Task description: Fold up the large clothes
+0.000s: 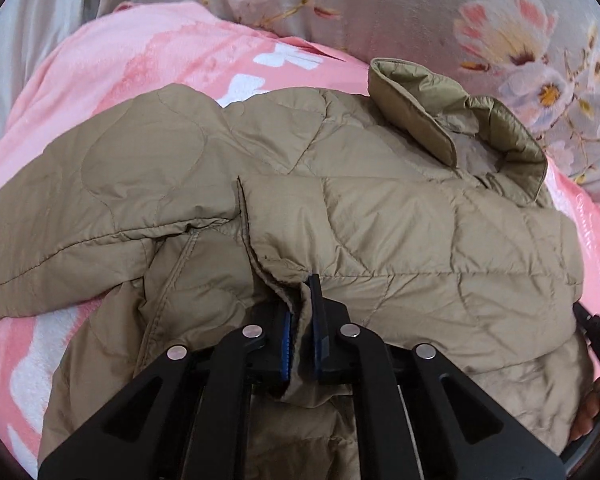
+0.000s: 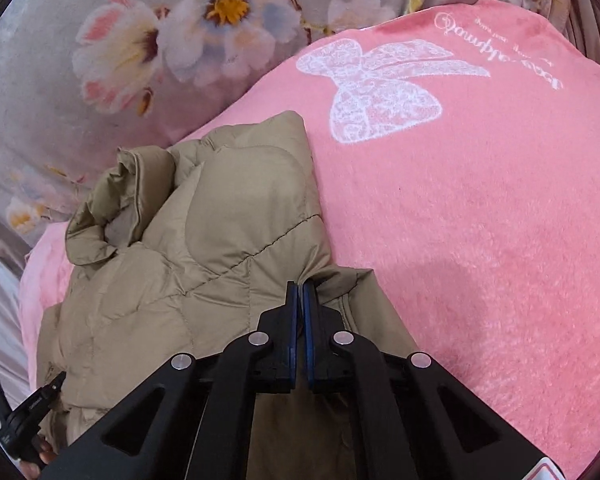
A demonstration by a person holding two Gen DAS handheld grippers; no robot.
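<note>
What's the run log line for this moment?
left claw: shut on jacket | right claw: shut on jacket | jacket: on pink blanket

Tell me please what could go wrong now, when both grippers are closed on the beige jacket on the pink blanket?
1. The left gripper pinches only a thin edge of the quilted jacket; the smooth fabric may slip out when lifted.
2. The right gripper also holds just a small fold, so the puffy jacket could sag and fold unevenly.
3. The collar stands crumpled; it may get trapped inside the fold.
4. The pink blanket could drag along.
</note>
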